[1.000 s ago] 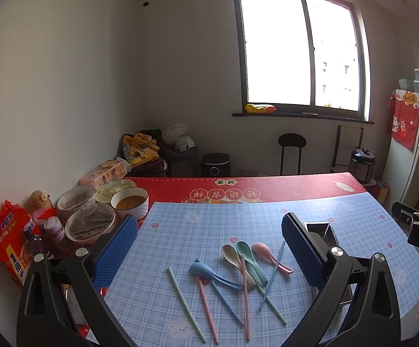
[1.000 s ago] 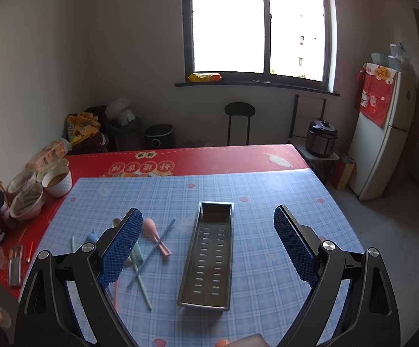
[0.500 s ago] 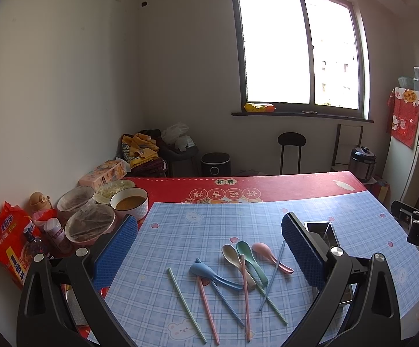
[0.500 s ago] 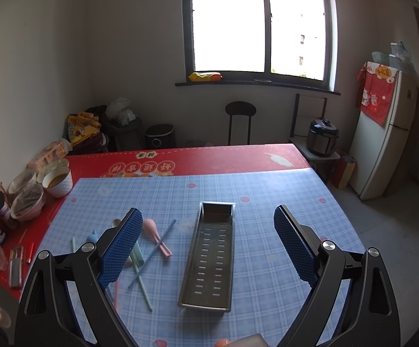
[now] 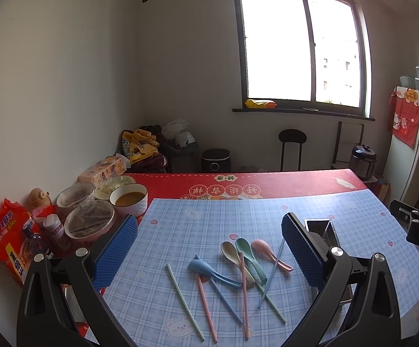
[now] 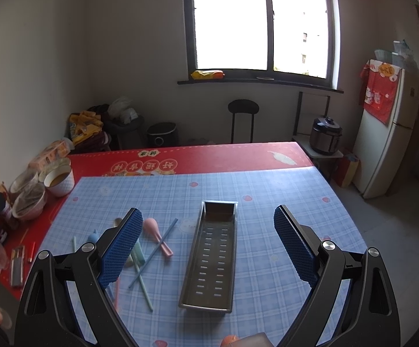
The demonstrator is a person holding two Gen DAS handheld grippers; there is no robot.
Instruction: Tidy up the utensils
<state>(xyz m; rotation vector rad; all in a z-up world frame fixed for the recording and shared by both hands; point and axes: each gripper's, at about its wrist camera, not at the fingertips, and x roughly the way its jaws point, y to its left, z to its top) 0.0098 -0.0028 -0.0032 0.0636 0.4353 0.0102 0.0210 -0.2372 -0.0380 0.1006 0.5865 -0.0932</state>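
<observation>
We held the left gripper [image 5: 209, 248] above the near left part of the tabletop, its blue-padded jaws spread wide and empty. Below and between them lay the loose utensils on the blue checked mat [image 5: 339, 211]: a blue spoon [image 5: 209, 270], a beige spoon [image 5: 232, 253], a green spoon [image 5: 249, 256] and a pink spoon [image 5: 268, 250], with several chopsticks [image 5: 184, 300] in green, pink and blue — some crossing the spoon handles, one blue stick leaning across the pink spoon.

The right gripper [image 6: 208, 245] was likewise wide apart and held nothing; we kept it over the metal tray [image 6: 212, 260], a long perforated trough that lay lengthwise toward the far edge, just right of the utensil pile and apart from it. No utensil was in the tray.

At the left edge of the tabletop, on the red cloth [image 5: 281, 180], stood covered bowls [image 5: 89, 222], a white bowl [image 5: 128, 201] of brown liquid and a red snack bag [image 5: 5, 243]. Beyond the far edge we saw a window [image 6: 261, 23], a black stool [image 6: 242, 115], a cooker [image 6: 325, 134] and a white fridge [image 6: 388, 133] — all well apart from the table's contents.
</observation>
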